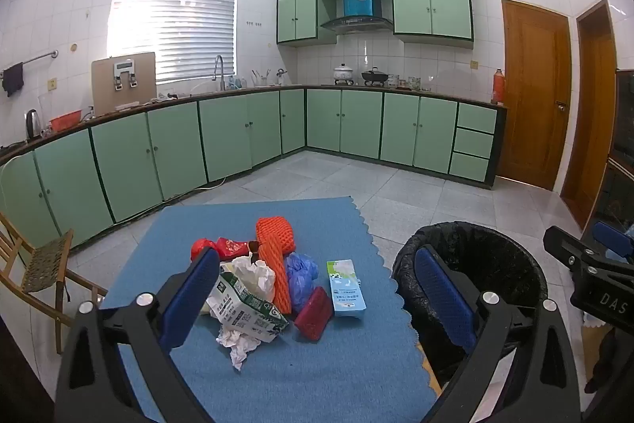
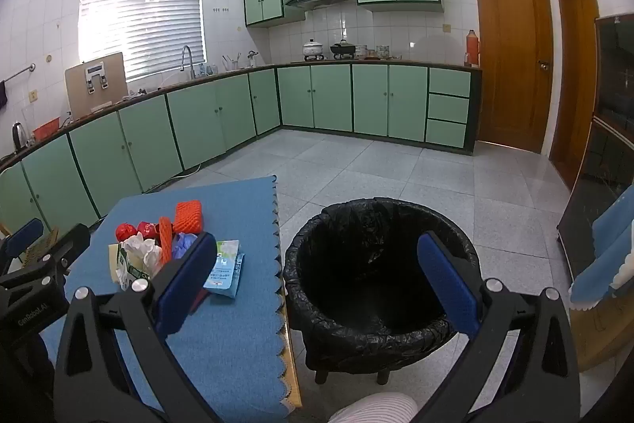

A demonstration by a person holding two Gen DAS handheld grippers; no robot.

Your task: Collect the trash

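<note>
Judging by how things lie, the collecting has not begun: every piece of trash sits on the blue mat (image 1: 317,363) and the black-lined bin (image 2: 372,264) looks empty as far as its dark inside shows. Both grippers are spread wide and carry nothing. The left gripper (image 1: 317,300) hangs above the near side of the pile, with the green-and-white carton (image 1: 247,308) and the crumpled paper (image 1: 237,341) just ahead of its left finger, the orange foam net (image 1: 275,248), blue plastic bag (image 1: 301,274), red pouch (image 1: 314,314) and pale blue packet (image 1: 345,290) ahead between its fingers. The right gripper (image 2: 317,284) points over the bin, the pile off to its left. All pieces are left to move across
</note>
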